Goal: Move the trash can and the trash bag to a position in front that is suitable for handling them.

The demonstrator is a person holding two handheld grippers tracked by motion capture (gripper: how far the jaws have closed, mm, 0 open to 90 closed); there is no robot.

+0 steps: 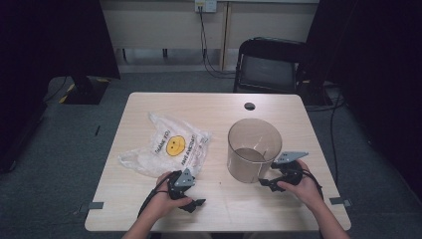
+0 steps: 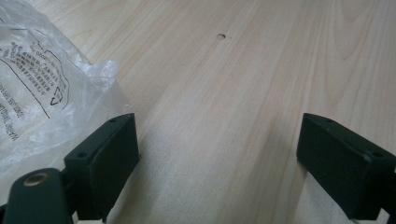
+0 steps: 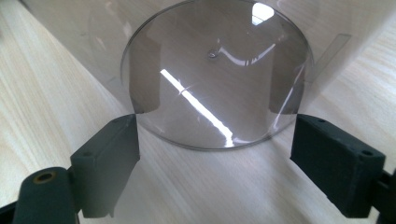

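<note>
Table [image 1: 219,107] of pale wood carries two items: a crumpled clear plastic bag [image 1: 166,149] printed with a yellow smiley face and black lettering, lying flat on the left half; and a smoky transparent cylindrical container [image 1: 254,149], upright and open at the top, standing on the right half; the two are apart, with bare wood between them.

Left gripper [image 1: 191,198] rests low at the near edge of the table, just beside the near edge of the bag; in the left gripper view its jaws stand wide apart with nothing between them but bare tabletop; the bag [image 2: 42,93] lies along the outer side of the left-hand jaw; whether film and jaw touch cannot be told.

Right gripper [image 1: 266,181] is held at the near right side of the container, close to its base; in the right gripper view the jaws are spread wide, one at each side of the container's [image 3: 215,84] lower wall; the wall sits just ahead of the jaw tips; no clamping contact shows, so the gripper holds nothing.

Small round hole [image 1: 250,106] marks the tabletop beyond the container; a black chair [image 1: 268,64] stands on the grey floor behind the table.
</note>
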